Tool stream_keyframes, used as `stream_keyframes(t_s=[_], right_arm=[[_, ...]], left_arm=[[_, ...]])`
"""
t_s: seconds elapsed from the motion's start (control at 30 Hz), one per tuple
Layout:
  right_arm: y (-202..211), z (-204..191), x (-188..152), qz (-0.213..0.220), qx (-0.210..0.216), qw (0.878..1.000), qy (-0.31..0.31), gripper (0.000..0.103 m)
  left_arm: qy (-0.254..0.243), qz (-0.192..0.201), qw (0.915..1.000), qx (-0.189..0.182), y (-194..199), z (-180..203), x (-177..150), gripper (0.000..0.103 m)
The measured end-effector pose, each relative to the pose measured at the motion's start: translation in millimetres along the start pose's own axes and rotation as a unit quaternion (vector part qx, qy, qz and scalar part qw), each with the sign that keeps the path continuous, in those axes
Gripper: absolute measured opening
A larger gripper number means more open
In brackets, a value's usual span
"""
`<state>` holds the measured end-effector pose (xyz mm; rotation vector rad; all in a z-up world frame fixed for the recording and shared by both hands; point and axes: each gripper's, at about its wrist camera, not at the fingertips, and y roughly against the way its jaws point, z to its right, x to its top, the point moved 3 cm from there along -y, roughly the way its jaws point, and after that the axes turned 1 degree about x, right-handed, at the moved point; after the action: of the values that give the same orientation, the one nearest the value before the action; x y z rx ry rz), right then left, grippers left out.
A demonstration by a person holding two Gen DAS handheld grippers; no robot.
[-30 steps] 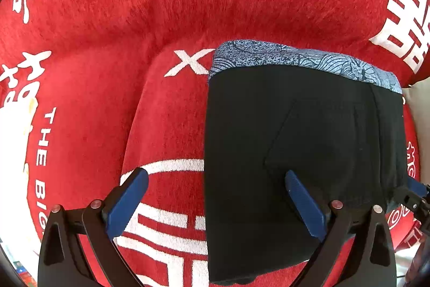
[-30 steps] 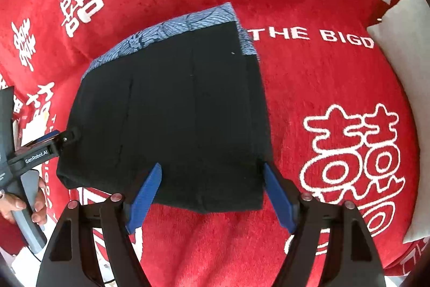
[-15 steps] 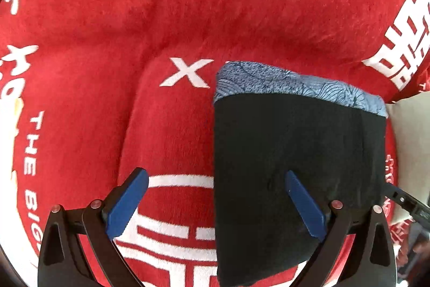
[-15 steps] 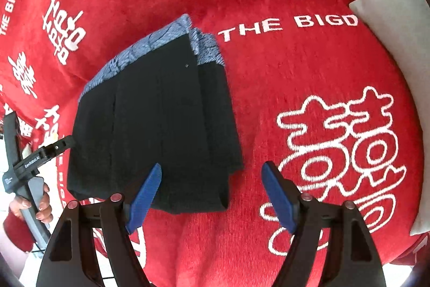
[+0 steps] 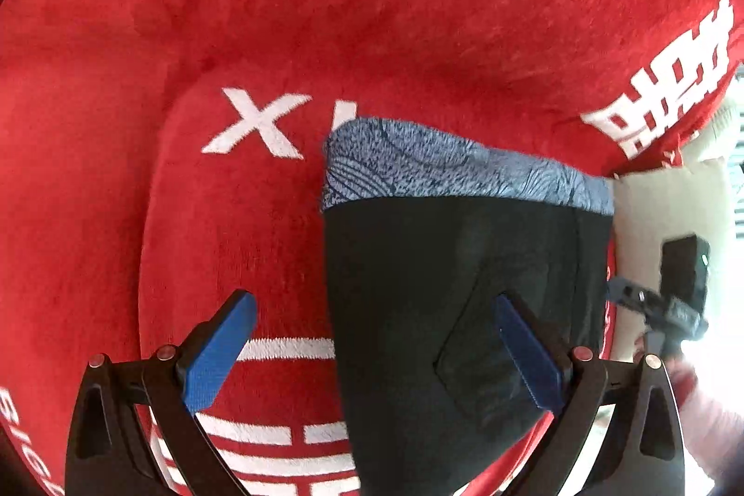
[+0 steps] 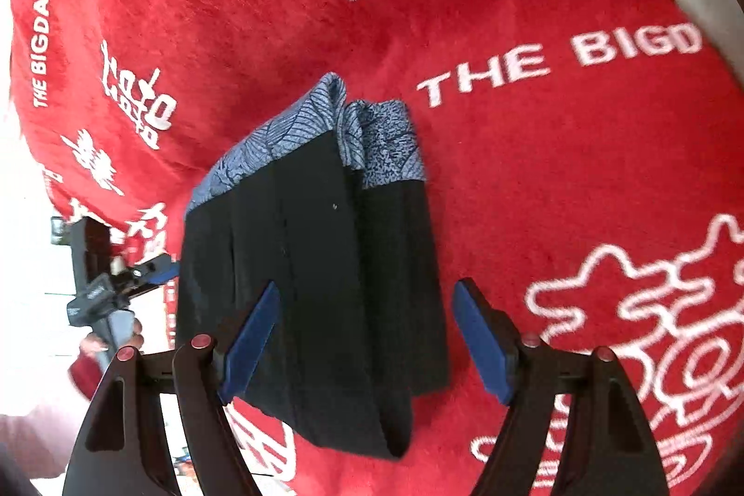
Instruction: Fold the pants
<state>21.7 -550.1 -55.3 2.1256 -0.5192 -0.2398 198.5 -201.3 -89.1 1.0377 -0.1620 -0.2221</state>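
From the left, our left gripper point(image 5: 372, 349) hangs with its blue pads spread wide and nothing between them, one pad over the red blanket point(image 5: 195, 217) and the other over the dark cloth; the pants point(image 5: 446, 300) lie folded into a compact black stack on that blanket, the blue patterned waistband point(image 5: 465, 166) at the far end, layers piled one on another; further right, our right gripper point(image 6: 367, 338) is likewise agape and grips nothing, its pads set either side of the near end of the stack, and the right wrist view shows the waistband doubled over itself (two bands side by side); we judge the folding to be at or near its last step, both tools free of the cloth; the next move, if any, calls for squaring the near edge, where one black layer juts out past the rest, or simply drawing both tools clear; of containers we see none, only a pale cushion point(image 5: 660, 208) at the blanket's right edge.
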Motion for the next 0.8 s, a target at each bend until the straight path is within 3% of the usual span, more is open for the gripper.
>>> stream_keyframes(t_s=[0.3, 0.43, 0.53, 0.63, 0.73, 0.8], right_arm=[[-27, 11, 9, -0.046, 0.071, 0.996, 0.003, 0.08], [-31, 13, 12, -0.054, 0.091, 0.994, 0.003, 0.08], [-34, 14, 14, -0.056, 0.092, 0.994, -0.009, 0.08], [-34, 12, 15, -0.054, 0.079, 0.995, -0.017, 0.073], [-30, 9, 14, -0.046, 0.081, 0.995, -0.024, 0.054], [-25, 7, 13, -0.04, 0.082, 0.995, -0.032, 0.05]], left_arm=[[0.007, -0.033, 0.9982, -0.05, -25, -4, 0, 0.102], [0.001, -0.036, 0.998, -0.052, -36, 6, -4, 0.102], [-0.008, -0.029, 0.999, -0.032, -39, 12, -7, 0.101], [-0.009, -0.015, 0.9983, -0.055, -34, 23, -9, 0.073], [-0.025, -0.002, 0.9986, -0.046, -27, 33, -13, 0.065], [-0.029, 0.004, 0.9986, -0.044, -22, 38, -14, 0.063]])
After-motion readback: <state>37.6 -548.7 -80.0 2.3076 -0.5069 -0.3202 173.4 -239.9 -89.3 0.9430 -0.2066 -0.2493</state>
